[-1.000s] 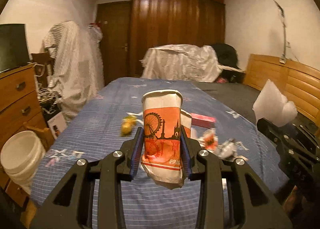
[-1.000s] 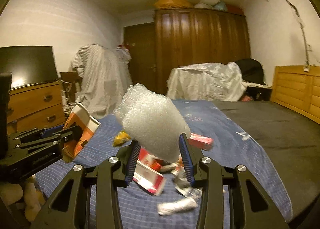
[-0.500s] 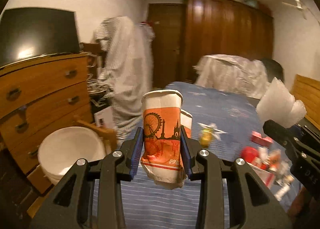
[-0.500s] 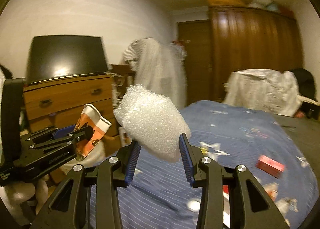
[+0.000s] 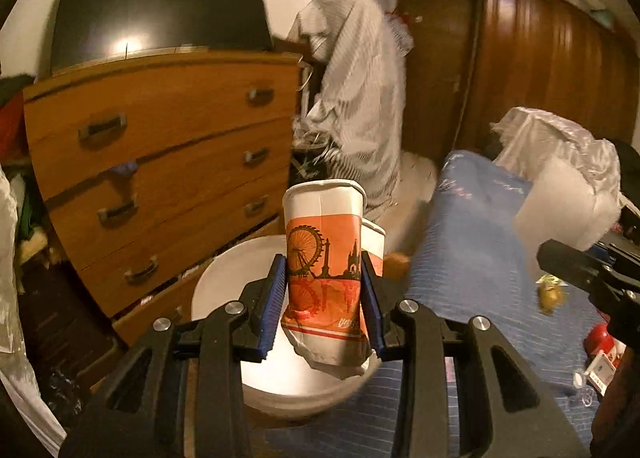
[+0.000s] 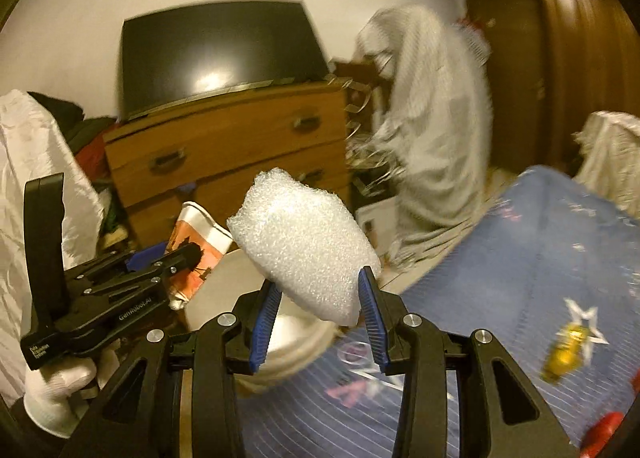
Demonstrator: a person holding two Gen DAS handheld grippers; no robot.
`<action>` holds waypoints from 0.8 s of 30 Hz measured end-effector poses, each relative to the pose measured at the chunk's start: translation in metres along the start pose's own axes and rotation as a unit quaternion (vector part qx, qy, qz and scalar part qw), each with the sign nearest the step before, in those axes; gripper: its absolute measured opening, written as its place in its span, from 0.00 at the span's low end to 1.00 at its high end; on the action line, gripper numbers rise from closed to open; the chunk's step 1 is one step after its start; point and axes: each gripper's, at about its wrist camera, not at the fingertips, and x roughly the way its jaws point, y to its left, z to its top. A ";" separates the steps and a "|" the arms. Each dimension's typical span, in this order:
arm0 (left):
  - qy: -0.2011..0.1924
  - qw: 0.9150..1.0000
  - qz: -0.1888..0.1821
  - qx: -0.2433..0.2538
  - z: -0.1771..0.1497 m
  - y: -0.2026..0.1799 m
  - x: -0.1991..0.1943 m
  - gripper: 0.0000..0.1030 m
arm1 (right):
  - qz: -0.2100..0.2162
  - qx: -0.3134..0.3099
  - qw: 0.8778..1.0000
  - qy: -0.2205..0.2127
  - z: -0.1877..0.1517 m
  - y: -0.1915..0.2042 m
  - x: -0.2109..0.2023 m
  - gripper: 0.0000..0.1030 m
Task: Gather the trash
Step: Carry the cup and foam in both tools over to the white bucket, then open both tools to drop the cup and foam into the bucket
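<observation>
My left gripper (image 5: 323, 300) is shut on a crumpled orange-and-white paper cup (image 5: 325, 258), with a second cup nested behind it. The cups hang over a white bucket (image 5: 224, 278) that stands on the floor between the bed and a wooden dresser. My right gripper (image 6: 318, 306) is shut on a wad of white bubble wrap (image 6: 304, 246). In the right wrist view the left gripper (image 6: 188, 258) with its cup (image 6: 196, 246) is at the left, above the same bucket (image 6: 228, 290). A white-gloved hand (image 6: 56, 394) holds the left gripper.
A wooden dresser (image 5: 160, 161) with a dark TV (image 5: 160, 5) on top stands just beyond the bucket. The blue striped bedsheet (image 6: 520, 278) fills the right, with a yellow wrapper (image 6: 566, 354) and red trash (image 5: 600, 342) on it. A cloth-draped rack (image 5: 356, 97) and dark wardrobe (image 5: 552, 69) stand behind.
Both grippers have swung left, away from the bed's trash, toward the dresser. The white bucket has come from the far left to right under the held cup. Both grips are unchanged.
</observation>
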 end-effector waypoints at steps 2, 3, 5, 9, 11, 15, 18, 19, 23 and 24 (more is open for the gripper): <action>0.017 1.000 0.003 -0.003 -0.001 0.010 0.009 0.33 | 0.022 0.007 0.999 0.031 0.018 0.005 0.043 0.40; 0.030 1.000 0.002 -0.006 0.000 0.017 0.019 0.33 | 0.034 0.013 0.998 0.051 0.022 0.008 0.063 0.40; 0.045 0.999 0.004 -0.007 -0.001 0.027 0.036 0.33 | 0.046 0.020 0.996 0.078 0.026 0.013 0.094 0.40; 0.067 0.998 0.011 -0.011 -0.006 0.037 0.061 0.33 | 0.068 0.037 0.989 0.129 0.017 0.017 0.145 0.40; 0.078 0.997 0.012 -0.017 -0.010 0.044 0.072 0.34 | 0.075 0.042 0.985 0.151 0.012 0.023 0.168 0.40; 0.095 0.995 0.014 -0.027 -0.019 0.054 0.087 0.34 | 0.079 0.039 0.982 0.164 0.005 0.030 0.192 0.40; 0.101 0.994 0.015 -0.030 -0.023 0.060 0.094 0.34 | 0.078 0.036 0.983 0.163 0.005 0.034 0.199 0.40; 0.101 0.994 0.015 -0.031 -0.024 0.060 0.095 0.34 | 0.078 0.036 0.983 0.163 0.004 0.032 0.198 0.40; 0.101 0.994 0.016 -0.035 -0.024 0.064 0.097 0.36 | 0.076 0.034 0.983 0.164 0.000 0.032 0.202 0.40; 0.100 0.994 0.016 -0.036 -0.024 0.064 0.097 0.36 | 0.076 0.034 0.983 0.165 -0.002 0.028 0.199 0.40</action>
